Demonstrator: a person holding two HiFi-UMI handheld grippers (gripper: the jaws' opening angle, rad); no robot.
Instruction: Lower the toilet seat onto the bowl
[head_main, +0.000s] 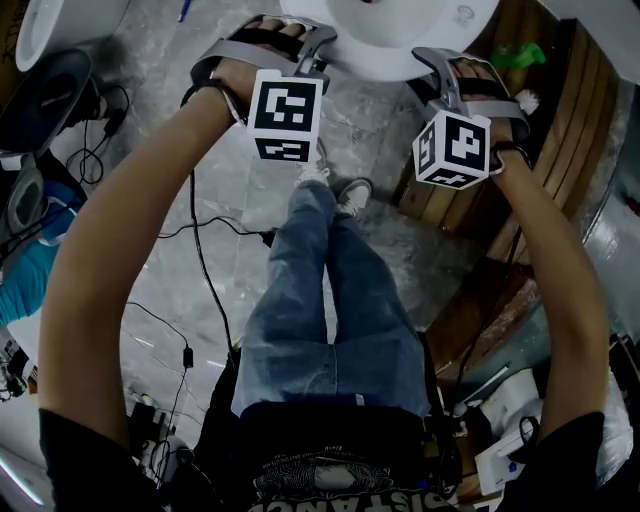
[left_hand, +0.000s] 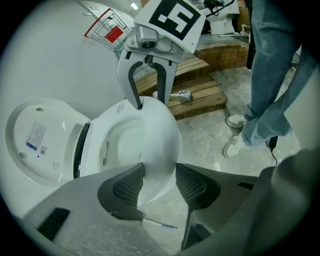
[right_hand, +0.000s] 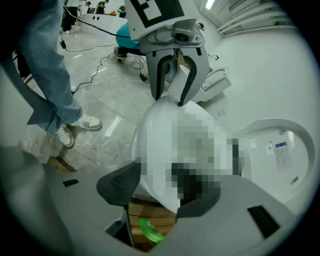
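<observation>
The white toilet seat (head_main: 390, 40) (left_hand: 155, 145) (right_hand: 155, 135) is tilted, its front rim toward me. Behind it the lid (left_hand: 35, 145) (right_hand: 280, 150) stands raised, a label on its inner face. My left gripper (head_main: 305, 40) (left_hand: 160, 182) (right_hand: 170, 100) grips the rim on the left, both ribbed pads (left_hand: 122, 190) against it. On the right, my right gripper (head_main: 440, 62) (right_hand: 160, 187) (left_hand: 149, 102) straddles the same rim, which fills its gap. A mosaic patch hides part of the seat in the right gripper view. The bowl below is not clearly visible.
Stacked wooden boards (head_main: 560, 130) (left_hand: 200, 95) lie right of the toilet, with a green item (head_main: 520, 52) (right_hand: 150, 231) on them. My legs and white shoes (head_main: 330, 190) stand on the marble floor near black cables (head_main: 200, 260). Another white fixture (head_main: 60, 30) sits far left.
</observation>
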